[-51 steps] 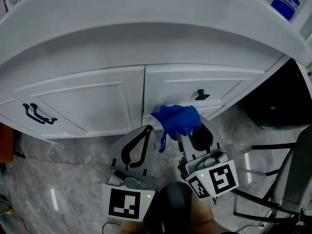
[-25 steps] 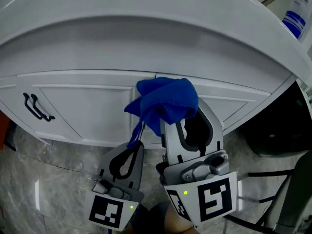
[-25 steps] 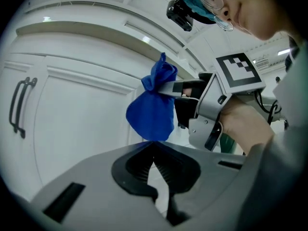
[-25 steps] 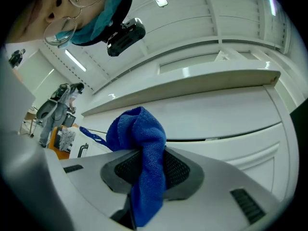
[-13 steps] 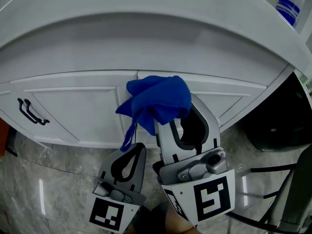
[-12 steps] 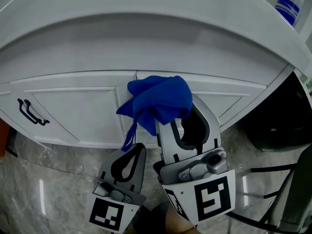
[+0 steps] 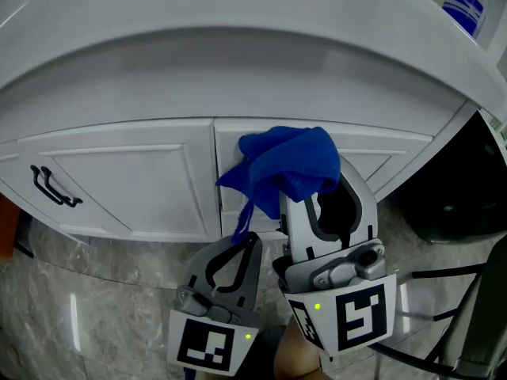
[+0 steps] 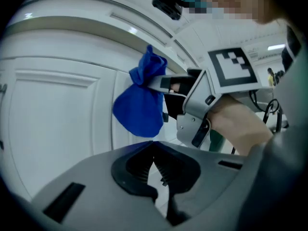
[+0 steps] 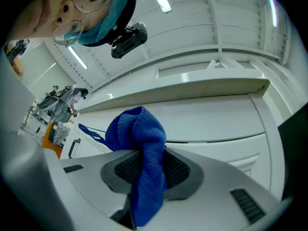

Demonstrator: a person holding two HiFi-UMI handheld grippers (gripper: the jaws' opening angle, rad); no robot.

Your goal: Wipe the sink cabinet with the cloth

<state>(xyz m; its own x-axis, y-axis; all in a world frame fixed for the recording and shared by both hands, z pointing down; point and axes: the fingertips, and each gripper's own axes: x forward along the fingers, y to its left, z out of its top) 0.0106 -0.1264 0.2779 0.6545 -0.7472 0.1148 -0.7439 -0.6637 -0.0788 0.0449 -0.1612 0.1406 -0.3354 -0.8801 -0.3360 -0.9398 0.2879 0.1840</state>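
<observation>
Blue cloth (image 7: 285, 169) sits bunched in the clamped jaws of the right gripper (image 7: 317, 200), up at the sink cabinet (image 7: 135, 180) front just right of its centre seam, while the left gripper (image 7: 242, 248) hangs nearer, jaws together and empty; a hard drag could probably pull the loose wad free.

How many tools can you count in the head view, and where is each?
2. The left tool is low at centre, shut and empty. The right tool is beside it, reaching higher, shut on the cloth before the cabinet. None seems hidden.
</observation>
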